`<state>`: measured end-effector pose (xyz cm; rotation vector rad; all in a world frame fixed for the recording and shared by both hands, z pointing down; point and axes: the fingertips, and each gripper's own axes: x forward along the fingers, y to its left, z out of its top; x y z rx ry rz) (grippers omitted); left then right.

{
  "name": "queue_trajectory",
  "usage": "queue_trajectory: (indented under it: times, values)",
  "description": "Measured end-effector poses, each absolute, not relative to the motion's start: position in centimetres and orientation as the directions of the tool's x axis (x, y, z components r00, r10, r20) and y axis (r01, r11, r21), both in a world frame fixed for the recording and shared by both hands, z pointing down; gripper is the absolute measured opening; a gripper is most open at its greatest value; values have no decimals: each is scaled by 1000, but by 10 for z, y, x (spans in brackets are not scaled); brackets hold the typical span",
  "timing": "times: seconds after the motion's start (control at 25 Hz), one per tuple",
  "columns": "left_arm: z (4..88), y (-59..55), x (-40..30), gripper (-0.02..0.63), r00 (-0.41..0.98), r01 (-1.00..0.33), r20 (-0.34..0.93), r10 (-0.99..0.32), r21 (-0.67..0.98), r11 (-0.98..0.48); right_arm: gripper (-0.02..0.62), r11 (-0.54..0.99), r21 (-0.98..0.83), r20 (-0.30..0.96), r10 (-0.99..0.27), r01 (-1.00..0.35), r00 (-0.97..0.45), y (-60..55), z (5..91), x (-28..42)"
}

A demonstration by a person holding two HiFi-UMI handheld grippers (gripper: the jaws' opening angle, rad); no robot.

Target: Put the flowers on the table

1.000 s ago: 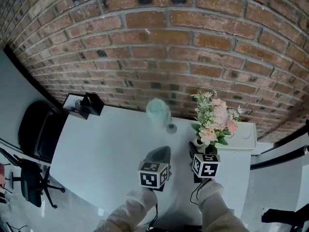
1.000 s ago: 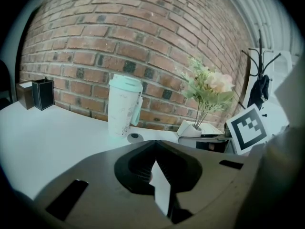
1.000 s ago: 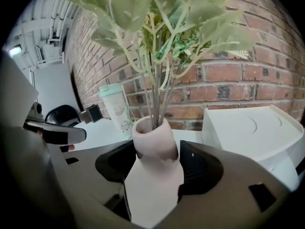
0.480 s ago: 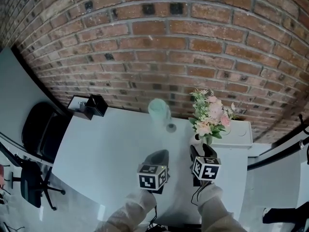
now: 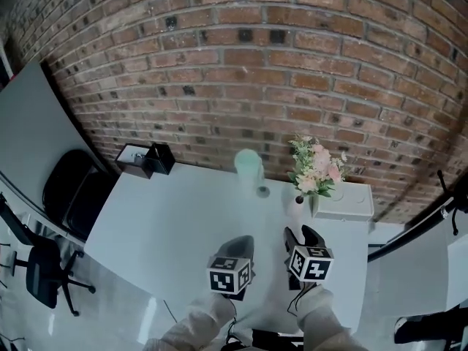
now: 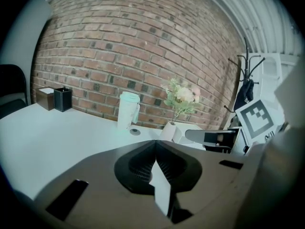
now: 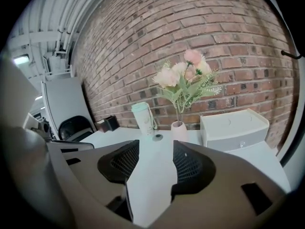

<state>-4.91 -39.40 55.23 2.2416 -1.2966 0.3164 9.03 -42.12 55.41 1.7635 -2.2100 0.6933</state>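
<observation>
We see the flowers (image 5: 316, 168) upright in a small pale vase (image 5: 296, 205) on the table (image 5: 168, 225), at its 2 o'clock | white box (image 5: 344, 202) just beside, at the vase's 3 | mint lidded cup (image 5: 248, 168) at its 10 | right gripper (image 5: 301, 234) at its 6, spread, empty | left gripper (image 5: 243, 241) pressed together.
</observation>
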Motion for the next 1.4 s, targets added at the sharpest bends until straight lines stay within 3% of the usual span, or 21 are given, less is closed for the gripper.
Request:
queue_trajectory:
  times: [0.2, 0.28, 0.92, 1.4]
  values:
    - [539, -357, -63, 9, 507, -860, 430, -747, 319, -399, 217, 156, -199, 433, -872, -967, -230, -378, 532, 81]
    - [532, -341, -68, 8, 507, -860, 419, -754, 311, -405, 85, 148, -177, 416, -885, -973, -210, -361, 521, 77]
    - [509, -243, -118, 9, 492, -864, 367, -789, 316, -392, 41, 67, -169, 453, -881, -983, -138, -240, 505, 61]
    - [494, -237, -88, 9, 521, -848, 371, -769, 323, -419, 35, 54, -194, 438, -889, -979, -136, -215, 488, 73]
